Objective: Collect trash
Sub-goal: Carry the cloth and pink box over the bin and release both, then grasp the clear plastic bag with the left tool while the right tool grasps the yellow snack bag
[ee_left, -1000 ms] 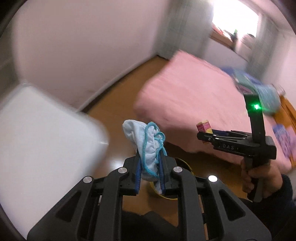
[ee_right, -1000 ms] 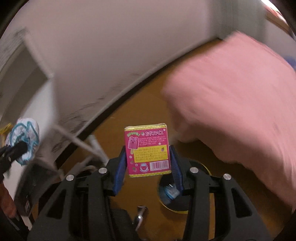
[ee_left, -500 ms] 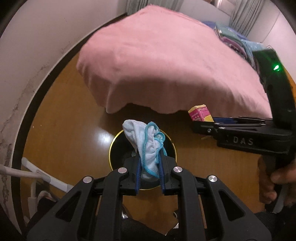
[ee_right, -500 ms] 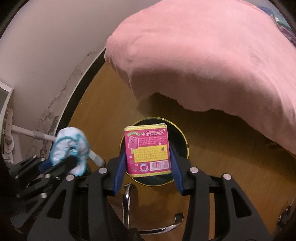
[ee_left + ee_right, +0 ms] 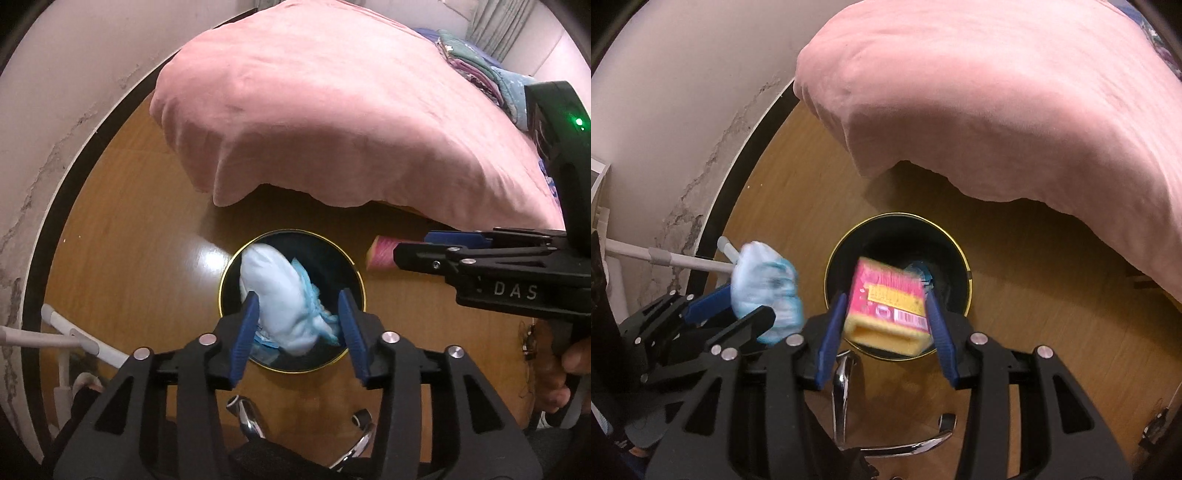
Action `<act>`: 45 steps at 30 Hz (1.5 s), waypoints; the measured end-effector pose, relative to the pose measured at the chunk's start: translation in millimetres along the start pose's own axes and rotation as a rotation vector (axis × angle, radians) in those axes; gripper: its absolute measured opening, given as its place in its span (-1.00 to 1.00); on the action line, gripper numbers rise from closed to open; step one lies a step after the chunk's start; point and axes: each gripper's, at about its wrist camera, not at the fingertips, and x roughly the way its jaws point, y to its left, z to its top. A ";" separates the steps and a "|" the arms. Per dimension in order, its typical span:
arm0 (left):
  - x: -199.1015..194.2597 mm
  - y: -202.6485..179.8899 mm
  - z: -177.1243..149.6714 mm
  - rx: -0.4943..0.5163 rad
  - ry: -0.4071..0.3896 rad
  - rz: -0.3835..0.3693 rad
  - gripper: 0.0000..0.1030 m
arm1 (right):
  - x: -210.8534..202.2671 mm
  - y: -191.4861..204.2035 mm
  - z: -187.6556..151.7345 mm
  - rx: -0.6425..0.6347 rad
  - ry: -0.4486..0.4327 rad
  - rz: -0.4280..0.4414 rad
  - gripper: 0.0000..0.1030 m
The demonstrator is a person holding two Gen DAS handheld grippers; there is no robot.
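Observation:
A round black bin with a gold rim (image 5: 357,271) (image 5: 962,254) stands on the wooden floor by the bed. My left gripper (image 5: 299,325) (image 5: 738,302) is open above the bin; a crumpled white and blue mask (image 5: 284,299) (image 5: 764,288) is loose between its fingers, blurred and falling. My right gripper (image 5: 886,325) (image 5: 413,247) is open above the bin; a pink and yellow snack box (image 5: 886,306) (image 5: 380,253) is tilted and blurred between its fingers, dropping toward the bin.
A bed with a pink blanket (image 5: 351,110) (image 5: 1015,92) overhangs the floor just behind the bin. A wall with a dark baseboard (image 5: 55,203) runs on the left. White tubing (image 5: 74,339) lies at lower left, chrome chair legs (image 5: 842,391) below.
Both grippers have opened over the bin. The mask and the snack box, held tight before, have come loose and are dropping. Before that both views swung down from the room to the bin.

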 end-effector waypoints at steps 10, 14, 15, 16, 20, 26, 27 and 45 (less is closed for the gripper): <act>-40.4 11.9 -4.8 -0.008 -0.050 0.038 0.33 | -14.4 21.2 6.7 -0.053 -0.066 -0.036 0.16; -100.6 21.8 -13.8 -0.014 -0.128 0.067 0.61 | -39.7 58.0 10.9 -0.159 -0.162 -0.093 0.35; -114.8 24.8 -16.7 -0.017 -0.149 0.078 0.67 | -46.8 69.7 11.9 -0.183 -0.182 -0.086 0.36; -135.2 30.0 -21.3 -0.024 -0.176 0.094 0.70 | -56.1 86.7 12.8 -0.214 -0.204 -0.060 0.36; -221.7 62.8 -47.9 -0.100 -0.274 0.149 0.75 | -85.5 165.1 10.3 -0.357 -0.261 0.071 0.43; -342.0 148.2 -132.9 -0.333 -0.389 0.348 0.77 | -107.1 337.8 -20.2 -0.697 -0.242 0.292 0.44; -360.2 166.5 -155.7 -0.393 -0.399 0.394 0.77 | -108.5 371.8 -29.4 -0.758 -0.229 0.329 0.44; -488.8 342.3 -414.1 -0.954 -0.428 0.637 0.77 | -88.8 767.7 -144.8 -1.641 -0.233 0.429 0.49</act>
